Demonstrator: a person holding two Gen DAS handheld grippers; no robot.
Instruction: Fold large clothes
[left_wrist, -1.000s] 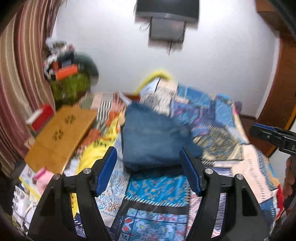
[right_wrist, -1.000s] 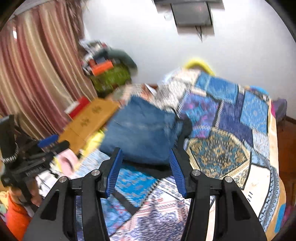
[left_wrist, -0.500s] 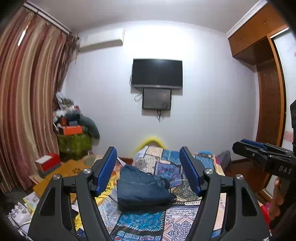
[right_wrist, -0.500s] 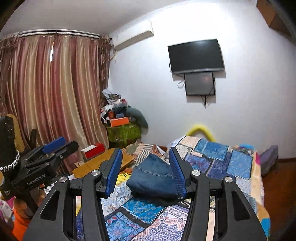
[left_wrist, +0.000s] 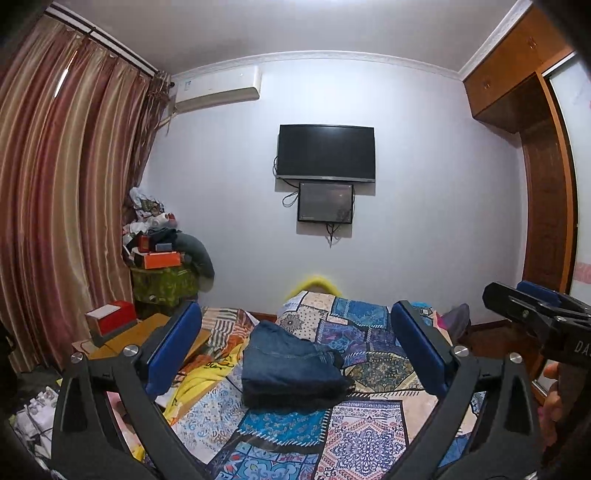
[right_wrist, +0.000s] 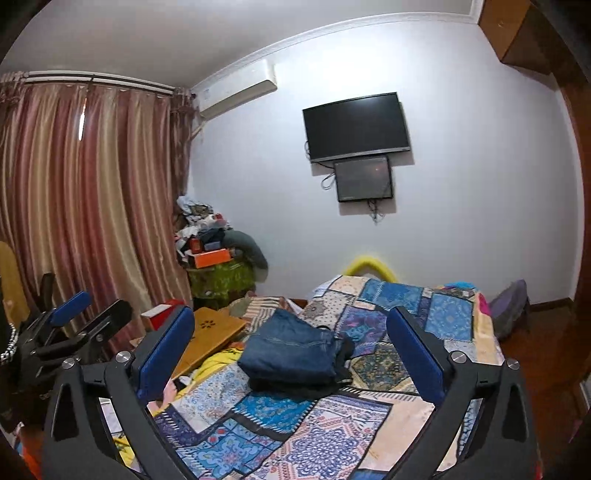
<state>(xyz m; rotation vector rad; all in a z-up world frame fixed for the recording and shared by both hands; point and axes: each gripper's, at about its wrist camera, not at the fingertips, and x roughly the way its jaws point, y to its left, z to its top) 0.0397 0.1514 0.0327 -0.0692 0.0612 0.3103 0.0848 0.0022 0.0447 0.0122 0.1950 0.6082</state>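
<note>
Jeans (left_wrist: 291, 363), folded into a blue stack, lay on the patchwork bedspread (left_wrist: 364, 439) at lower centre of both views, well beyond both tongs. Left gripper (left_wrist: 295, 360) and right gripper (right_wrist: 291, 360) were opening wide, holding nothing. Striped curtains (left_wrist: 62, 206) filled the left edge; a dark television (left_wrist: 326, 153) hung upper centre.

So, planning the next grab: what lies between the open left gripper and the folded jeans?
Only patchwork bedspread: the left wrist view shows it bare between the left gripper, whose jaws are opening, and the folded jeans.
</note>
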